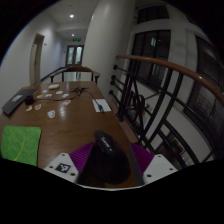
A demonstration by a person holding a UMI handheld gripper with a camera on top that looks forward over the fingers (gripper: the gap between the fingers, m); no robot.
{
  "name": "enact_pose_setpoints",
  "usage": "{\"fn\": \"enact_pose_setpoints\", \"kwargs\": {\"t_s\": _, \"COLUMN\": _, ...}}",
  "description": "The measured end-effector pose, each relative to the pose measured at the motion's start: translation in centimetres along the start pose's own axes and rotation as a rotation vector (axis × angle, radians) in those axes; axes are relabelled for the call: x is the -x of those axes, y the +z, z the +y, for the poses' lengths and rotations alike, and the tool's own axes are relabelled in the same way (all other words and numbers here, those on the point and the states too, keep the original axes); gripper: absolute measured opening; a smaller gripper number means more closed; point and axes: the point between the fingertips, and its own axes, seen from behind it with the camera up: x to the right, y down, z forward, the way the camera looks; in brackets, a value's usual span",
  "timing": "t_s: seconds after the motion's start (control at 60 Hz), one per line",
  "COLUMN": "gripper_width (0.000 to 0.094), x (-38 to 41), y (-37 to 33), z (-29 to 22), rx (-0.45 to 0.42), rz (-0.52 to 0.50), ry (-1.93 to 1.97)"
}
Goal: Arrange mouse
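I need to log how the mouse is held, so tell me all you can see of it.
The mouse is a dark, rounded shape, black and smooth-looking, like plastic. It sits between the gripper's two fingers, whose purple pads lie against its sides, so it appears gripped. It is above the near end of the wooden table. Buttons, wheel and cable cannot be made out.

A dark, rounded mouse (105,158) sits between the tongs' purple pads, over the near edge of the wooden bench (75,120)
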Motion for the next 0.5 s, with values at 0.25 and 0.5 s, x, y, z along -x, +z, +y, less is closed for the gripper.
{"fn": "enact_pose_setpoints", "kwargs": {"t_s": 0.25, "gripper_width": 0.0408, "x": -0.9, "y": -3.5, "z": 1.1, "rx": 0.015, "rz": 0.077, "ry": 0.090}}
{"fn": "enact_pose_setpoints", "kwargs": {"t_s": 0.5, "gripper_width": 0.0405, "x": 1.4, "y": -17.5, "z": -4.1, "rx": -0.090, "rz": 0.150, "ry": 0.052}}
